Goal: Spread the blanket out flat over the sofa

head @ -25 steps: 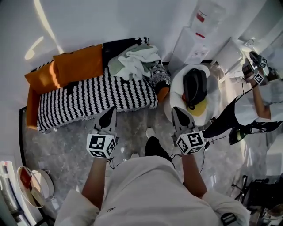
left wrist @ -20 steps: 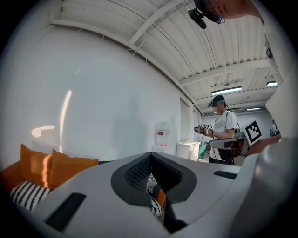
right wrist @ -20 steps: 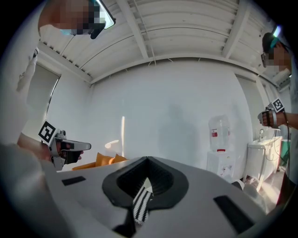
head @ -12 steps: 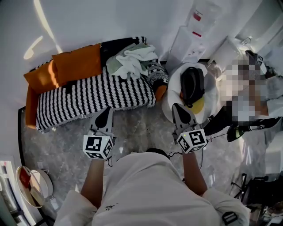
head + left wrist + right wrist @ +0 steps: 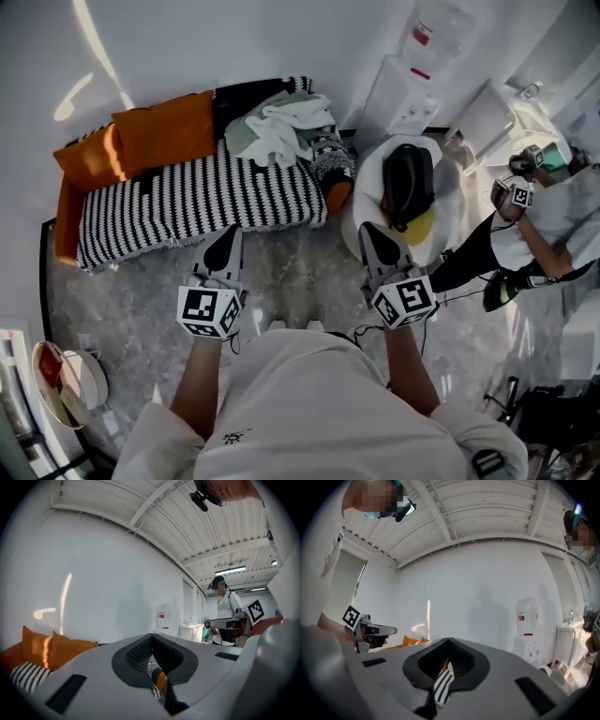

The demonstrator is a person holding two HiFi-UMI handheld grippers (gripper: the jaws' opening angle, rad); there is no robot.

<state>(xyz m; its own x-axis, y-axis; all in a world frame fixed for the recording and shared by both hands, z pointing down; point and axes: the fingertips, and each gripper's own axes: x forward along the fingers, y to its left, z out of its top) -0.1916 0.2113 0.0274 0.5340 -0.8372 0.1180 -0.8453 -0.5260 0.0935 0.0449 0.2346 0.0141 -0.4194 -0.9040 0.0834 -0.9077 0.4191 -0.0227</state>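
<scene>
Little has shifted since a second ago. Both grippers sit about where they were, and the dark leg that showed between them is now out of sight under the torso.

I read my left hand-held gripper (image 5: 229, 246) as fully closed with nothing in it. The right hand-held gripper (image 5: 371, 240) is the same, pads together and empty. The stripes in each gripper view are just the sofa (image 5: 187, 202) seen past the jaws.

Both forearms (image 5: 204, 375) reach forward side by side. The grippers are level over the floor (image 5: 291, 272), pointing at the sofa's front edge but clear of it.

The blanket (image 5: 279, 127) is a crumpled pale heap at the sofa's right end by the backrest, well apart from both grippers. Orange cushions (image 5: 164, 136) sit along the back at the left end.
</scene>
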